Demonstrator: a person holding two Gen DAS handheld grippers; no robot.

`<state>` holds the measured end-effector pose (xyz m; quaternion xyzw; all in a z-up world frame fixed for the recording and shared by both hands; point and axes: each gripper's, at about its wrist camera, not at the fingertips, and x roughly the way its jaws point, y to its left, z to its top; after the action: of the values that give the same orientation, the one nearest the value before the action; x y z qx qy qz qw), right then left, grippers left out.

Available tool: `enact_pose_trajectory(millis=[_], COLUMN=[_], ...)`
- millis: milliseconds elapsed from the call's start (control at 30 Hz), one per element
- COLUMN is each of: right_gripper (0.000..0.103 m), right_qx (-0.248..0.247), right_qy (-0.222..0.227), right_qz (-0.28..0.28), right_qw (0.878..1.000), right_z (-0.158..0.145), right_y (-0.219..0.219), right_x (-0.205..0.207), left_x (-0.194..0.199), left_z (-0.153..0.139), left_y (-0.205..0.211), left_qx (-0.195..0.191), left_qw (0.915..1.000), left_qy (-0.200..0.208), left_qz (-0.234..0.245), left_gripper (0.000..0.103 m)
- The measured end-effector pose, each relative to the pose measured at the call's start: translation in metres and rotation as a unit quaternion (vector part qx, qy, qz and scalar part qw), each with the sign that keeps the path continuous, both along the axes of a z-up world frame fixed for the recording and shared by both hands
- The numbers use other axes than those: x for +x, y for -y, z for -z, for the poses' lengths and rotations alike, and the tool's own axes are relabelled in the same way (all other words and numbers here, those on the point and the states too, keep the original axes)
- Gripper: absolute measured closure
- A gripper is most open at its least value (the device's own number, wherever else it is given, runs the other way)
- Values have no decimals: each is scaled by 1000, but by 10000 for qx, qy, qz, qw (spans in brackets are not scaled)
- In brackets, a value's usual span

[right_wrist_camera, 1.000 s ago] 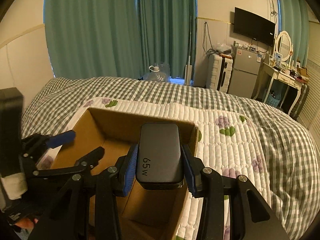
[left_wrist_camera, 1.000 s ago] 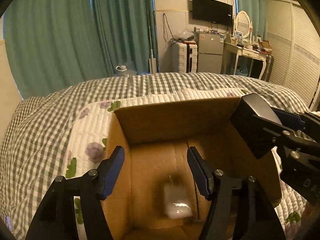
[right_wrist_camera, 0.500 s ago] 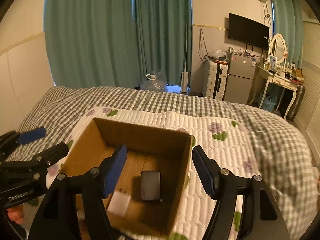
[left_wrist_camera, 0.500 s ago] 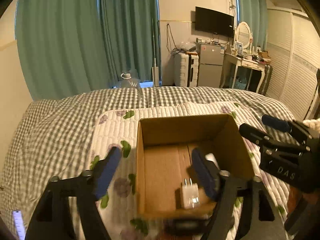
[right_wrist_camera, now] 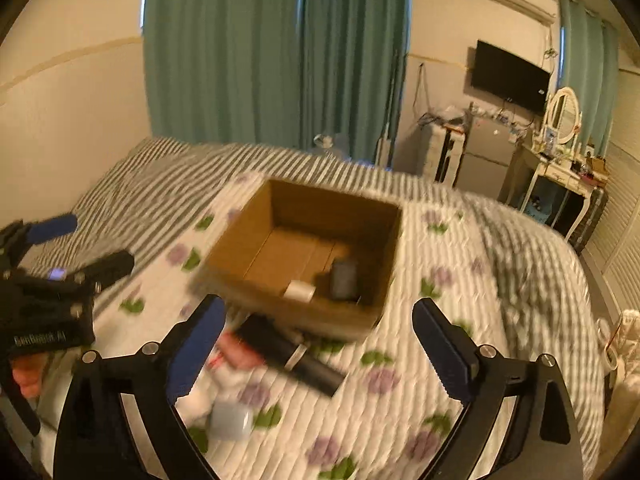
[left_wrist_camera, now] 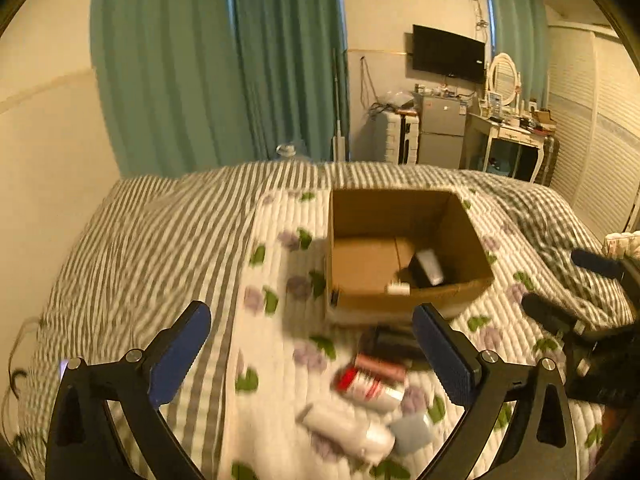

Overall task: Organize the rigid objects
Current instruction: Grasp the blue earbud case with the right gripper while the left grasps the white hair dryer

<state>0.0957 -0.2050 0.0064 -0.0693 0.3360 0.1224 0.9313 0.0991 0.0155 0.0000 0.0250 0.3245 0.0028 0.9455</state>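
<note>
An open cardboard box (left_wrist_camera: 404, 304) (right_wrist_camera: 296, 312) stands on the flowered quilt. Inside it lie a dark charger (left_wrist_camera: 426, 270) (right_wrist_camera: 344, 278) and a small white plug (left_wrist_camera: 398, 289) (right_wrist_camera: 300, 291). In front of the box lie a long black object (right_wrist_camera: 292, 354) (left_wrist_camera: 390, 342), a red and white can (left_wrist_camera: 370, 382), a white bottle (left_wrist_camera: 348, 432) and a small pale blue block (left_wrist_camera: 412, 432) (right_wrist_camera: 232, 422). My left gripper (left_wrist_camera: 312, 354) is open and empty, held back above these loose things. My right gripper (right_wrist_camera: 318, 350) is open and empty above the black object.
The bed has a grey checked cover (left_wrist_camera: 132, 248) around the quilt. Green curtains (left_wrist_camera: 224, 64), a suitcase, a small fridge (left_wrist_camera: 440, 132) and a dressing table (left_wrist_camera: 508, 140) stand beyond the bed. A wardrobe wall is on the right.
The right gripper let go of the dark charger, which now lies in the box beside the white plug. Both grippers pulled back and up from the box, bringing the loose things in front into view.
</note>
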Motion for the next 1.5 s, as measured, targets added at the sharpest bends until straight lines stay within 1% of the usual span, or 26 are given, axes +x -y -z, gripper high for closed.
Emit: enact_pose_trajectory(millis=[67,133,200,267,333,433,500,533,600,633,667,700,767,833,933,1000,1033,1133,1200,1333,1433,1500], right_gripper=[8,8,8,8,8,9,14,18,23,30,44,49,49,49,49,49,49,49,49,49,49,49], right_qx=[54,113,100,-70,-351,-547,-684,-761,-748,-692,-633,-585,-544,-362,-341,-215,-23,256,354,204,208,238], right_qy=[-312,-616,-892,-1082,-1221,-1385,-1471,-1506,-1581,-1596,-1653,-1685,-1635,-1614,-1337,-1202,-1214,-1208,-1233,-1303,-1323,-1343], right_qz=[-125,-118,-147,-215,-330,-549,-685,-726,-770,-771,-805,-843,-845,-797,-446,-182,-65,213,227,178,128,129], right_qw=[9994,9980,9959,9939,9914,9873,9844,9830,9816,9817,9809,9803,9814,9830,9894,9924,9926,9921,9915,9911,9909,9906], right_z=[25,50,77,102,123,143,158,164,173,175,179,180,177,171,151,137,130,121,122,132,132,134], right_y=[-6,-11,-18,-27,-38,-50,-58,-61,-66,-66,-67,-68,-66,-58,-38,-17,-4,19,22,18,18,19], right_x=[-11,-14,-16,-17,-20,-21,-22,-21,-17,-15,-11,-10,-11,-11,-10,-7,-5,-2,-1,-1,-1,0], left_x=[-6,-12,-14,-14,-13,-14,-14,-14,-14,-14,-14,-14,-15,-14,-14,-13,-11,-7,-4,7,15,18], left_z=[17,34,54,76,96,113,117,119,120,120,120,121,120,119,118,121,124,138,148,160,166,169], left_y=[-4,-4,-7,-10,-12,-13,-13,-12,-10,-10,-8,-7,-3,0,9,17,22,30,34,37,37,41], left_qx=[79,185,165,56,53,126,184,204,188,189,191,206,248,231,208,279,304,165,169,146,66,79], left_qw=[9999,9995,9990,9980,9963,9949,9946,9945,9944,9943,9943,9942,9940,9939,9932,9912,9893,9837,9813,9797,9784,9779], left_qy=[-98,-174,-329,-585,-816,-970,-989,-995,-1025,-1032,-1035,-1049,-1064,-1081,-1141,-1284,-1422,-1787,-1919,-1994,-2059,-2086], left_qz=[-87,-207,-252,-238,-273,-262,-273,-264,-191,-172,-158,-143,-92,-54,84,139,118,80,24,-124,-182,-153], left_gripper=[0,0,0,0,0,0,0,0,0,0,0,0,0,0,0,0,0,0,0,2,3,13])
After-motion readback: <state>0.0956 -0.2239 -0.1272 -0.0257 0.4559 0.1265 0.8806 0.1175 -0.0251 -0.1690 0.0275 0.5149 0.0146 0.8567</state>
